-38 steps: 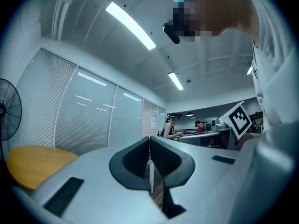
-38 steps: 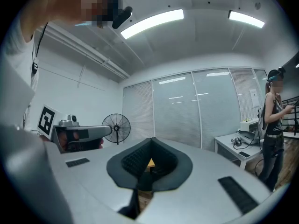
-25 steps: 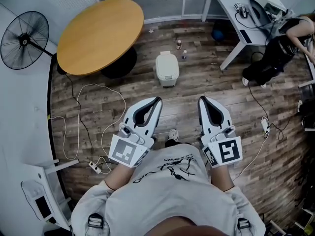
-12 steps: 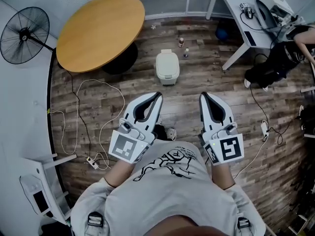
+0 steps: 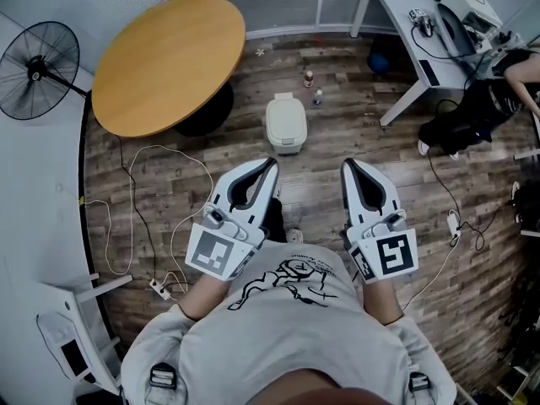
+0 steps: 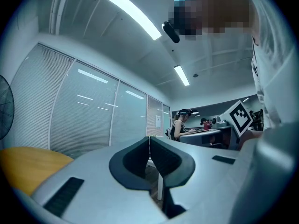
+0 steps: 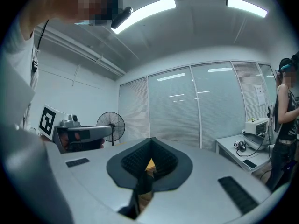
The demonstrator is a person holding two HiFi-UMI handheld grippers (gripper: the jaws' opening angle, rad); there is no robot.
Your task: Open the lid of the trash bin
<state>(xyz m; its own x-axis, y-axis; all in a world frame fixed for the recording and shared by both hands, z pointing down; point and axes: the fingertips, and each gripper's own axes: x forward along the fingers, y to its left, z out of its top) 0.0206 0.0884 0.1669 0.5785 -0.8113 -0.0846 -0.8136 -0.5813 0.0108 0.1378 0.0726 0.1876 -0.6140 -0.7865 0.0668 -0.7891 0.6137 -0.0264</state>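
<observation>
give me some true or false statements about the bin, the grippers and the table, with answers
1. The trash bin has its lid up. False: the lid is down.
2. The left gripper and the right gripper are both shut with nothing held. True.
3. The left gripper touches the trash bin. False: it is short of the bin, with bare floor between them.
4. In the head view, the round table stands left of the trash bin. True.

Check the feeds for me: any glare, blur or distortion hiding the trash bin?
Head view: evenly lit, sharp, edges bowed; the trash bin shows clearly. Left gripper view: heavy fisheye, dark corners, bright ceiling lights, aimed up past the left gripper, no bin. Right gripper view: the same past the right gripper.
</observation>
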